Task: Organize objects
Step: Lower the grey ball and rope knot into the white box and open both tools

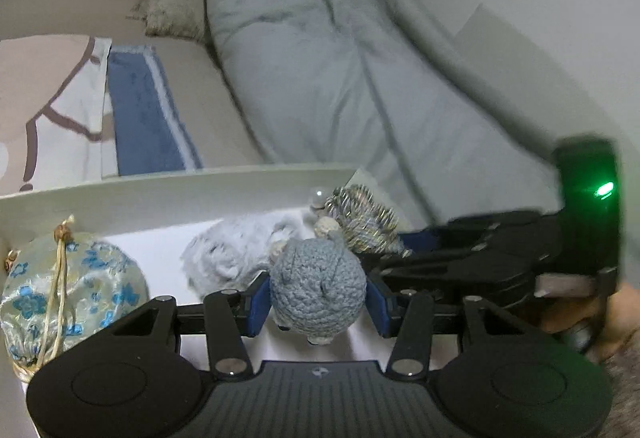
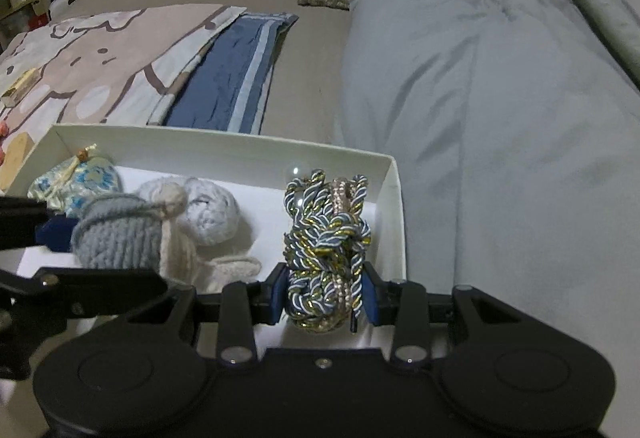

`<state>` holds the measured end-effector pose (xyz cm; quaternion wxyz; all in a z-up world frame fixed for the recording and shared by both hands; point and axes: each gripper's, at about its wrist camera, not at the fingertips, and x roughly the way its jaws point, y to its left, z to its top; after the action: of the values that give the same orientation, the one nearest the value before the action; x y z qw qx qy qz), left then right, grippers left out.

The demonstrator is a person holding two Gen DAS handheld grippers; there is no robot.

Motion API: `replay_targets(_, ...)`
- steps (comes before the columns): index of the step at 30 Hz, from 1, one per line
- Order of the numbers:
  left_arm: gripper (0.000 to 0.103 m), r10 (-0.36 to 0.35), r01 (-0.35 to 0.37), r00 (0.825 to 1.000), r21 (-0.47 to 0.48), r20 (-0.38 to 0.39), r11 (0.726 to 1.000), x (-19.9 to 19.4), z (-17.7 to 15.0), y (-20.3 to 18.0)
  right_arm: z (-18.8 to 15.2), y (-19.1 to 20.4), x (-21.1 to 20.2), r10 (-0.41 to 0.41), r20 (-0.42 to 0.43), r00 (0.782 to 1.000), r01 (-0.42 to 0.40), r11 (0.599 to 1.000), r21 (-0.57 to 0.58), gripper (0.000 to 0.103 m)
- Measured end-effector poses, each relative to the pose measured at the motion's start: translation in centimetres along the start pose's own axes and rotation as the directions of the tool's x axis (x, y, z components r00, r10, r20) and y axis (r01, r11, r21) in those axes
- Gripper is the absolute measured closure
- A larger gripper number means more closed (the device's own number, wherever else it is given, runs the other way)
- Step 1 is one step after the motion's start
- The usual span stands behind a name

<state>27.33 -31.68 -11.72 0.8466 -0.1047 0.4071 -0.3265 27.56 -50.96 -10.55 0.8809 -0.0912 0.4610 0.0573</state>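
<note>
Spreading across the bed, a pale grey quilted duvet (image 2: 480, 77) lies beside a folded blue cloth with a light stripe (image 2: 228, 77).

Item: shallow white cardboard box (image 2: 394, 197), resting on the bed just beside the duvet, holding all smaller pieces.

Item: floral blue-and-cream satin drawstring pouch (image 1: 68, 294), at the box's left end.

Item: fluffy pale grey plush ball (image 2: 208, 213), mid-box.

Item: grey-blue crocheted toy (image 1: 318, 286), clamped between the blue pads of the left gripper (image 1: 318, 304), over the box.

Item: knotted bundle of blue, gold and beige twisted cord (image 2: 326, 254), pinched by the right gripper (image 2: 326, 298) at the box's right end.

Risk: the two grippers work close together; crowding could jostle either load, and loose cord ends may snag on release.
</note>
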Motion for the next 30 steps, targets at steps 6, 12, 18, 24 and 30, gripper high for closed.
replay_targets(6, 0.053, 0.034, -0.032, 0.998, 0.038, -0.057, 0.999, 1.3, -1.0, 0.2, -0.3, -0.8, -0.9, 0.033, 0.036, 0.999, -0.034, 0.999, 0.040, 0.056)
replay_targets(12, 0.053, 0.042, -0.039, 0.997, 0.055, -0.062, 0.998, 2.6, -0.5, -0.9, -0.2, -1.4, -2.8, 0.033, 0.067, 0.997, -0.037, 0.998, 0.055, 0.055)
replay_targets(18, 0.052, 0.046, -0.042, 0.997, 0.060, -0.064, 0.997, 4.0, 0.3, -1.9, -0.6, -2.0, -4.6, 0.015, 0.087, 0.996, -0.023, 0.995, 0.094, 0.060)
replay_targets(24, 0.052, 0.098, -0.087, 0.992, 0.132, -0.082, 0.987, 3.1, 0.1, -2.3, -1.5, -2.3, -5.6, 0.005, 0.087, 0.996, -0.015, 0.993, 0.115, 0.060)
replay_targets(30, 0.028, 0.121, -0.111, 0.989, 0.120, -0.082, 0.987, 1.6, 0.2, -1.8, -2.2, -2.3, -6.4, 0.012, 0.085, 0.996, -0.026, 0.987, 0.157, 0.060)
